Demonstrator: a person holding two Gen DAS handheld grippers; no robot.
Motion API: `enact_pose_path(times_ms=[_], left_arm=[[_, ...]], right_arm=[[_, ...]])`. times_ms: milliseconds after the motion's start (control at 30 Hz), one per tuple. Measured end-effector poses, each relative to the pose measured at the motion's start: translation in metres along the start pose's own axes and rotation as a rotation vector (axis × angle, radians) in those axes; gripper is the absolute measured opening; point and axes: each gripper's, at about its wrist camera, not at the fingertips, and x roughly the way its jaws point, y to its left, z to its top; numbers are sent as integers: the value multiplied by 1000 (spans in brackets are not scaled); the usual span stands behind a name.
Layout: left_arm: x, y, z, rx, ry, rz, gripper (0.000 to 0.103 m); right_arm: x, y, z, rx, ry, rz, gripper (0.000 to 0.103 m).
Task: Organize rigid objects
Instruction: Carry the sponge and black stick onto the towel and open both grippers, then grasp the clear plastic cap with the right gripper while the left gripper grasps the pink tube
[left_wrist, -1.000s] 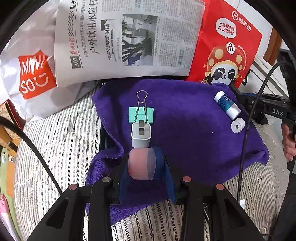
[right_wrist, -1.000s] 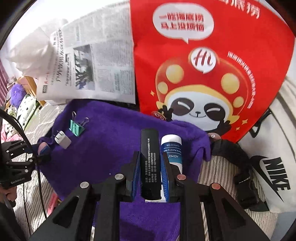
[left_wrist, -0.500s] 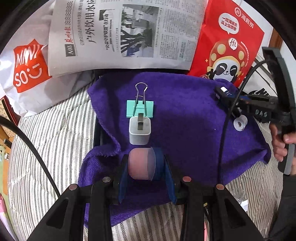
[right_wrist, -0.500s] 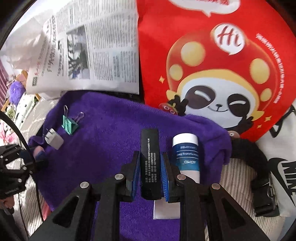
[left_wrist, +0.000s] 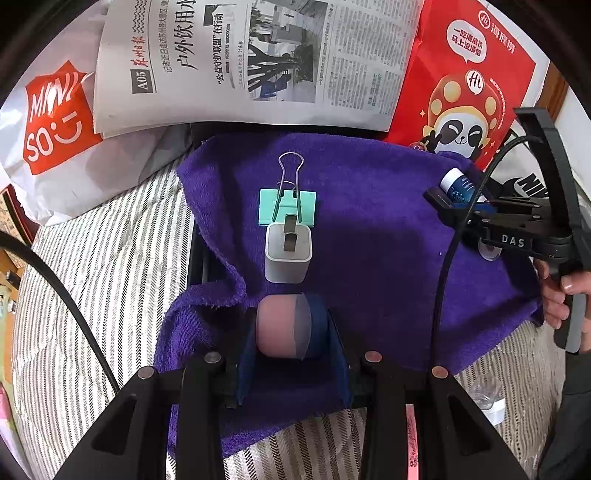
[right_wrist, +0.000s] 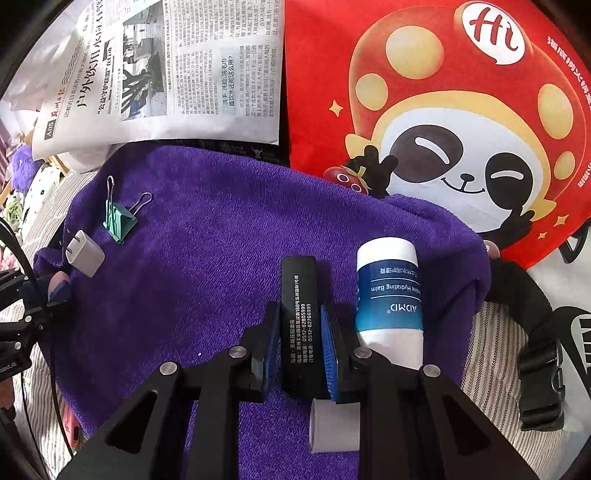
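Observation:
A purple towel (left_wrist: 369, 240) lies on a striped bed. My left gripper (left_wrist: 291, 328) is shut on a pink rounded object (left_wrist: 277, 326) low over the towel's near edge, just behind a white charger plug (left_wrist: 288, 254) and a green binder clip (left_wrist: 288, 206). My right gripper (right_wrist: 299, 332) is shut on a black box with white print (right_wrist: 299, 314), low over the towel's right side, beside a blue and white balm tube (right_wrist: 388, 291). A small white cap (right_wrist: 334, 424) lies under the right gripper. The plug (right_wrist: 85, 254) and clip (right_wrist: 118, 221) show far left in the right wrist view.
A newspaper (left_wrist: 258, 62), a red panda bag (left_wrist: 461, 85) and a white Miniso bag (left_wrist: 51, 122) stand behind the towel. A black strap with buckle (right_wrist: 539, 369) lies to the right. Striped bedding (left_wrist: 110, 295) surrounds the towel.
My right gripper has moved forward and down with the black box, closer to the balm tube. My left gripper has drifted slightly nearer the plug, still holding the pink object.

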Motion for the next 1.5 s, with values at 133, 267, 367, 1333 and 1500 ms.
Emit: enact_pose_path(times_ms=[133, 267, 367, 1333, 1500], left_arm=[[2, -4, -2, 27, -3, 34, 34], [3, -5, -1, 30, 0, 41, 34], [2, -5, -2, 32, 3, 41, 34], [-82, 0, -30, 14, -90, 66, 54], [-94, 9, -54, -9, -87, 36, 54]], right_arm=[[-3, -2, 0, -6, 16, 5, 23], [-23, -1, 3, -5, -26, 24, 39], [-49, 3, 4, -20, -79, 29, 46], [-97, 102, -134, -150, -84, 110, 47], [-75, 110, -127, -178, -56, 66, 31]])
